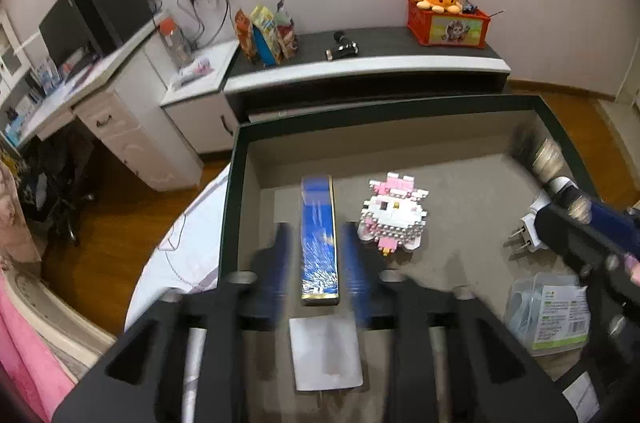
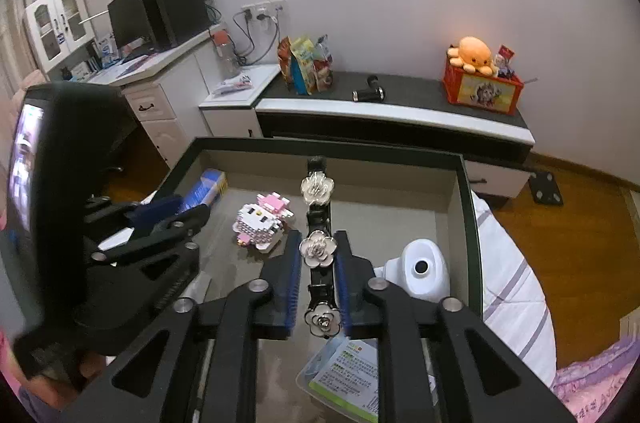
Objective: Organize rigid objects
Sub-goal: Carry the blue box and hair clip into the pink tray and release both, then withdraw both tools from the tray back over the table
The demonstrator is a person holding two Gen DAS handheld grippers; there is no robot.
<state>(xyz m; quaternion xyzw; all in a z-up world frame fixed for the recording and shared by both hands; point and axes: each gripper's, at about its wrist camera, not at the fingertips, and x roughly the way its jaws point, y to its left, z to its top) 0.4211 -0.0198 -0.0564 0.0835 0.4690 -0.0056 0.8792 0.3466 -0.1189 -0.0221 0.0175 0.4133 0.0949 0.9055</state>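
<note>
Two grippers are both down inside the big dark-rimmed tray (image 2: 466, 183) at once. The left gripper (image 1: 320, 255) has a long blue box (image 1: 319, 239) lying flat on the tray floor right between its blue fingers (image 1: 283, 255). There's a visible gap on each side, so the jaws stand partly apart and aren't pressing on it. The box runs lengthwise along the fingers, its far end sticking out well past the tips.

The right gripper (image 2: 319, 265) straddles a black strap with white flower ornaments (image 2: 318, 249). The middle flower sits right between the pads and nearly fills the gap; I can't tell for sure if the edges touch, but it doesn't look clamped. One flower lies beyond the tips, another is back near the gripper's body.

Other stuff in the tray: a pink and white brick-built cat figure (image 1: 394, 213) just beside the blue box, a white plug adapter (image 2: 420, 269) towards the right wall, a clear plastic packet with a green label (image 2: 346, 379) near the front, and a white card (image 1: 326, 353) under the left gripper.
</note>
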